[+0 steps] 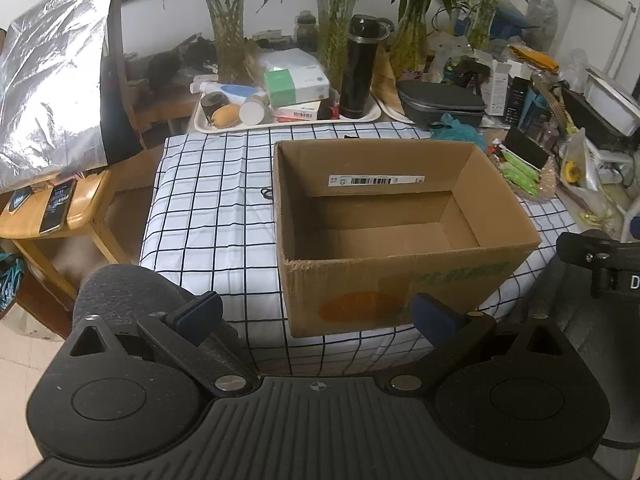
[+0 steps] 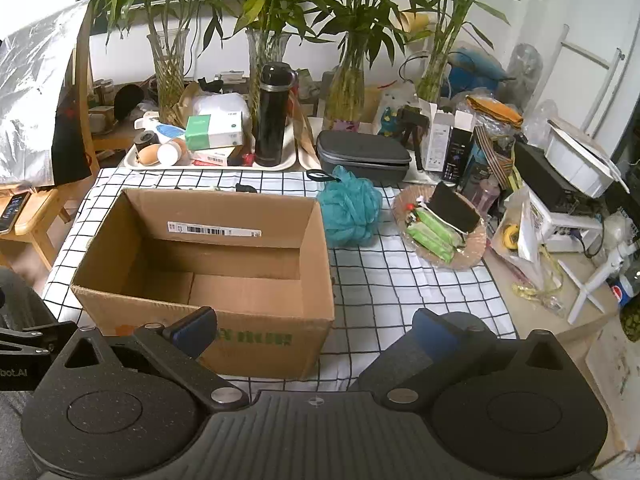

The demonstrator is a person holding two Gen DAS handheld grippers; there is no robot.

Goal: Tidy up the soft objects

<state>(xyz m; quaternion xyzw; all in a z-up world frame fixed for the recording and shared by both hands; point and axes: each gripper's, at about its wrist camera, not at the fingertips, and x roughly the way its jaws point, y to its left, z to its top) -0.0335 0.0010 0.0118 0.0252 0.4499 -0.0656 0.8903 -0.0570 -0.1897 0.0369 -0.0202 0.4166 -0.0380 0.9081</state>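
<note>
- Box [image 2: 256, 280] sitting empty on the table [image 2: 400, 280]; nothing packed yet.
- I'm holding left tool [image 1: 316, 316] and right tool [image 2: 314, 330] open, gripping nothing.
- Next, I judge: right tool reaching for teal pouf [image 2: 350, 212].

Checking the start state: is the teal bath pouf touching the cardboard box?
Cannot tell. In the right wrist view the teal bath pouf sits against the cardboard box's far right corner, no clear gap or contact.

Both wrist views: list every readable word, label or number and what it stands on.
"bot.AI", cut off at the frame edge: on the left gripper's body.
Pepsi logo: on a bottle at the right edge.
Green print on the cardboard box front: too blurred to read.
Barcode label inside the box: too small to read.
</note>
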